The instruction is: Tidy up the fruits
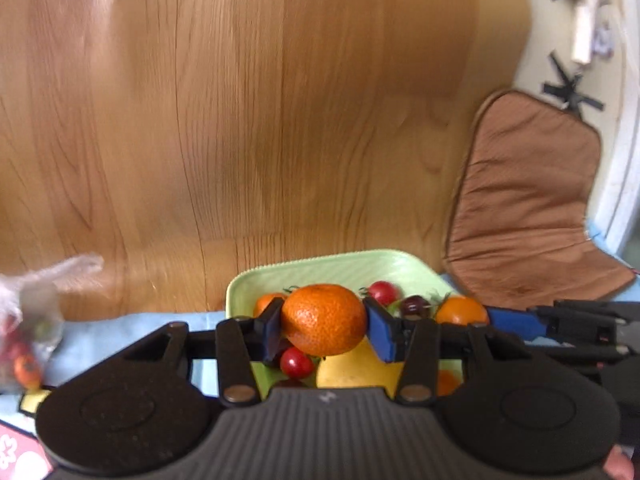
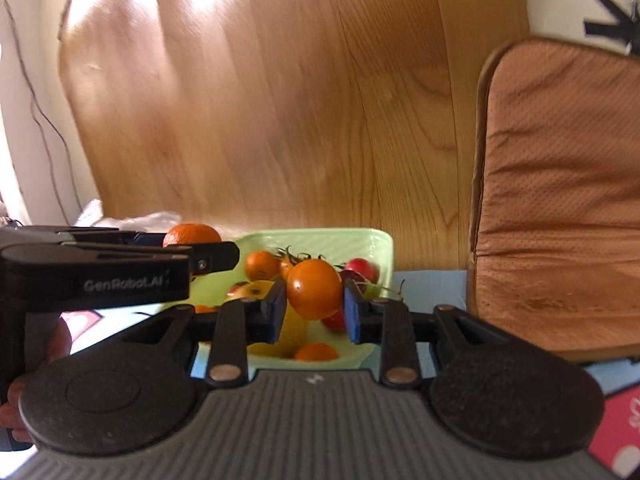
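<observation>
My left gripper [image 1: 323,326] is shut on a mandarin orange [image 1: 324,318], its blue pads pressed on both sides, held above a light green tray [image 1: 320,268]. The tray holds red cherry tomatoes [image 1: 296,362], a yellow fruit [image 1: 356,368] and small orange fruits. My right gripper [image 2: 314,308] is shut on an orange tomato [image 2: 314,288] over the same tray [image 2: 320,240]. The left gripper with its mandarin [image 2: 192,234] shows at the left of the right wrist view. The right gripper's fingers [image 1: 516,322] reach in at the right of the left wrist view.
A wooden board [image 1: 260,120] rises behind the tray. A brown cushioned chair [image 1: 528,208] stands to the right. A clear plastic bag [image 1: 28,320] with more small fruits lies at the left on a light blue cloth [image 1: 120,336].
</observation>
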A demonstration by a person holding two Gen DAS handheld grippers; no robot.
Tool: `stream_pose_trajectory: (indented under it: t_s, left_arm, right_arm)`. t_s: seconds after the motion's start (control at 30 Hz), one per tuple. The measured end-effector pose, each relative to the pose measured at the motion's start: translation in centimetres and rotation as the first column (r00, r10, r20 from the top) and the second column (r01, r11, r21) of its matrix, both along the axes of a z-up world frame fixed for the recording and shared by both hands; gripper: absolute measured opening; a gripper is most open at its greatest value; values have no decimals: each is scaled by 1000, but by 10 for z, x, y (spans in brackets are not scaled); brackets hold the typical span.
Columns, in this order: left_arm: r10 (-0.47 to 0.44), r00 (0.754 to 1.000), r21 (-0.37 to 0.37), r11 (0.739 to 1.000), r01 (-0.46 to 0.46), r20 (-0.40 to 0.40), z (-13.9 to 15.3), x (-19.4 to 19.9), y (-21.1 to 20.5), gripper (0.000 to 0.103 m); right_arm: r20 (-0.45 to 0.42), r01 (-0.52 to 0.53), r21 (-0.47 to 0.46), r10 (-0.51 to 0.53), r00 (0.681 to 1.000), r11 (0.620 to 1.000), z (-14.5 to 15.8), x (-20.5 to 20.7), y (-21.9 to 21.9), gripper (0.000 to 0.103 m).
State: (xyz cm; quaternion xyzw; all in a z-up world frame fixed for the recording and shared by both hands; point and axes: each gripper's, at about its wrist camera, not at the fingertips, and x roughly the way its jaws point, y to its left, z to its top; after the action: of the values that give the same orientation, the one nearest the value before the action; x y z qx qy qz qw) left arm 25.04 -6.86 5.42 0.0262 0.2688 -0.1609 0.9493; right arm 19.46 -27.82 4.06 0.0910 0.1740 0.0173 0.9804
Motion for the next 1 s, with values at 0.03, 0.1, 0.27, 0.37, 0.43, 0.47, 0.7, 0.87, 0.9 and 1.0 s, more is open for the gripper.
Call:
stream_pose_trajectory:
  t_s: [0.03,0.1,0.27,0.37,0.43,0.47,0.7,0.87,0.9,1.0]
  left_arm:
    - [6,1000,-6,1000,-6,-14,-4,7,0,43]
    - [19,999,-19,1000,-20,-34,-9,15,2,44]
    - [37,999,-47,998,-39,-31,-5,13,6,44]
    - [37,999,-69,997,-37,2,12,-10,12,44]
    - [33,999,-93,995,-31,22,24,-33,17,44]
    - [31,999,-99,995,-28,29,29,-47,19,44]
    - [34,999,-67,997,-31,37,14,-164,16,49]
    - [87,996,-34,996,-87,1,-4,-226,4,50]
    - [95,995,-30,995,-95,-2,-6,-236,2,51]
    - [121,993,-18,993,-121,-1,-10,-265,0,56]
  right_arm:
    - [-4,-1,0,1,1000,1000,-2,5,-1,34]
    - [0,-4,-10,4,1000,1000,-4,9,-2,34]
    - [32,-2,-29,3,999,1000,-1,-6,1,34]
    - [57,3,3,-4,998,1000,6,-29,5,34]
    - [78,7,22,-9,997,1000,9,-53,10,34]
    - [87,10,31,-13,996,999,9,-66,14,34]
    - [107,55,88,-64,992,995,-8,-157,42,35]
    - [72,98,76,-103,992,992,-28,-199,62,35]
    - [59,105,78,-110,992,991,-32,-203,64,35]
    - [23,114,88,-116,993,990,-41,-217,70,35]
